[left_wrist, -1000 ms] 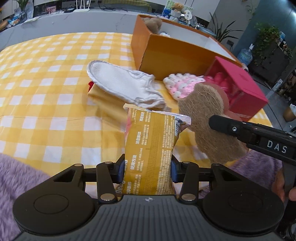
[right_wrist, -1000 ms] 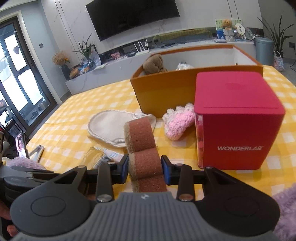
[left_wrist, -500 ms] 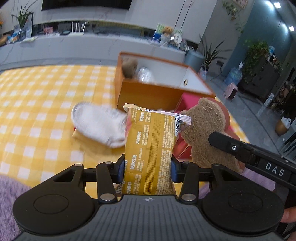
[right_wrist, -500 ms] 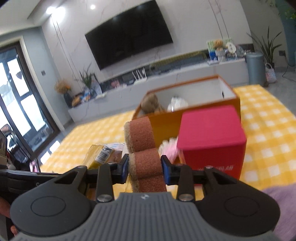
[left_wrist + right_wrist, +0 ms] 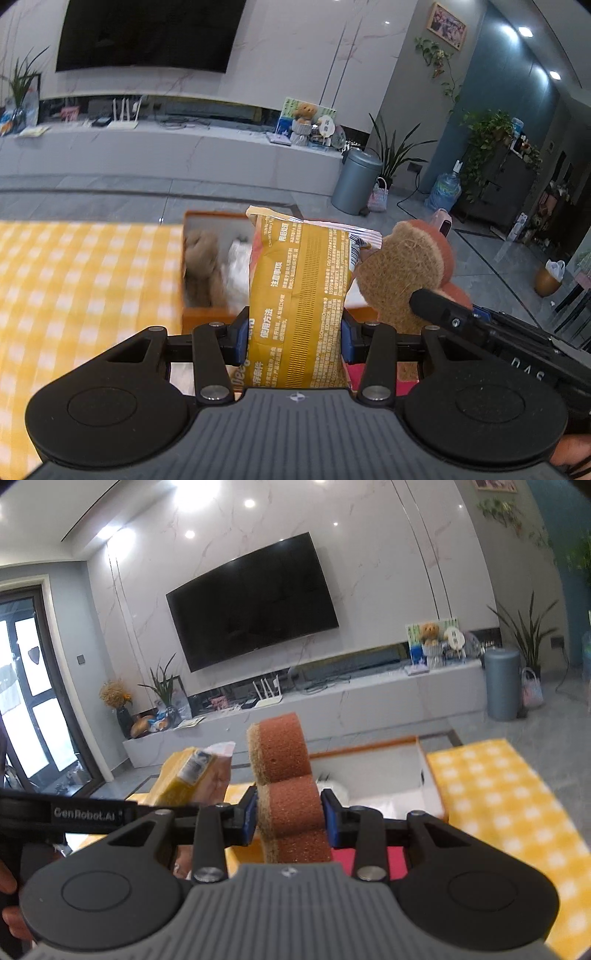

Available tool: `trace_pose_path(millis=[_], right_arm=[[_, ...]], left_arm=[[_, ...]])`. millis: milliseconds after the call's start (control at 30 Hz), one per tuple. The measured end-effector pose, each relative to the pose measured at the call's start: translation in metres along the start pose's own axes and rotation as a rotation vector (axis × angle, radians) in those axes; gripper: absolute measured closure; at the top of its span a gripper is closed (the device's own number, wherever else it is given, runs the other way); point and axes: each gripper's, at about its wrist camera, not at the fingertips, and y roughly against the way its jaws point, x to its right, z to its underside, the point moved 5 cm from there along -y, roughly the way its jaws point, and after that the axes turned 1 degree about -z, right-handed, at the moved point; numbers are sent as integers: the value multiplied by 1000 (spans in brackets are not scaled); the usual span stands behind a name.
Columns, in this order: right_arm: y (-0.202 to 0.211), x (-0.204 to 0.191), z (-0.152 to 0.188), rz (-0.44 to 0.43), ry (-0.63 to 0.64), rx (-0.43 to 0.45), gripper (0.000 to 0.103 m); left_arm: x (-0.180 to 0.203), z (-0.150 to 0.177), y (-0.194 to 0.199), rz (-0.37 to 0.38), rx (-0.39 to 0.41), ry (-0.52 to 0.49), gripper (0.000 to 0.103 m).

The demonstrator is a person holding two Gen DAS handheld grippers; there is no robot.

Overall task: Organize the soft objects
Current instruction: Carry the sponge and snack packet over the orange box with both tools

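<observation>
My left gripper (image 5: pixel 293 334) is shut on a soft yellow packet (image 5: pixel 297 295) with printed text, held upright in the air. My right gripper (image 5: pixel 290 818) is shut on a bear-shaped brown sponge (image 5: pixel 286 775) with a fibre face; the same sponge (image 5: pixel 402 273) shows at the right of the left wrist view, with the right gripper (image 5: pixel 443 314) clamped on it. Ahead and below lies the orange box (image 5: pixel 207 314) with a white inside, holding a brown plush toy (image 5: pixel 201 266) and a white soft item (image 5: pixel 236 269). The yellow packet (image 5: pixel 192 771) appears left of the sponge in the right wrist view.
The yellow checked tablecloth (image 5: pixel 74 280) covers the table on the left, and more of the tablecloth (image 5: pixel 506 812) lies right of the box (image 5: pixel 432 775). A red box top (image 5: pixel 369 856) shows under the right gripper. Beyond are a TV wall, a low cabinet and a grey bin (image 5: pixel 356 181).
Both grippers have risen with their loads and tilted up, so the table has dropped low in view. The white mitt, pink knit item and red box have left the left wrist view.
</observation>
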Motion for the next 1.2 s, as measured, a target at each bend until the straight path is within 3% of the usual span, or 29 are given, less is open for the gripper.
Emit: trace_pose_path(millis=[200, 367, 700, 1000, 1200], right_arm=[[-45, 32, -33, 49, -2, -3, 68], [-90, 58, -46, 100, 4, -33, 68], [-170, 103, -22, 212, 40, -165, 68], [-209, 124, 1, 307, 123, -291, 68], [-219, 129, 10, 320, 153, -365, 68]], left_arm=[[11, -35, -44, 23, 19, -4, 52], [9, -48, -90, 33, -11, 12, 52], [-5, -34, -171, 12, -98, 41, 52], [-5, -16, -199, -46, -168, 14, 52], [-9, -6, -207, -62, -222, 16, 51]])
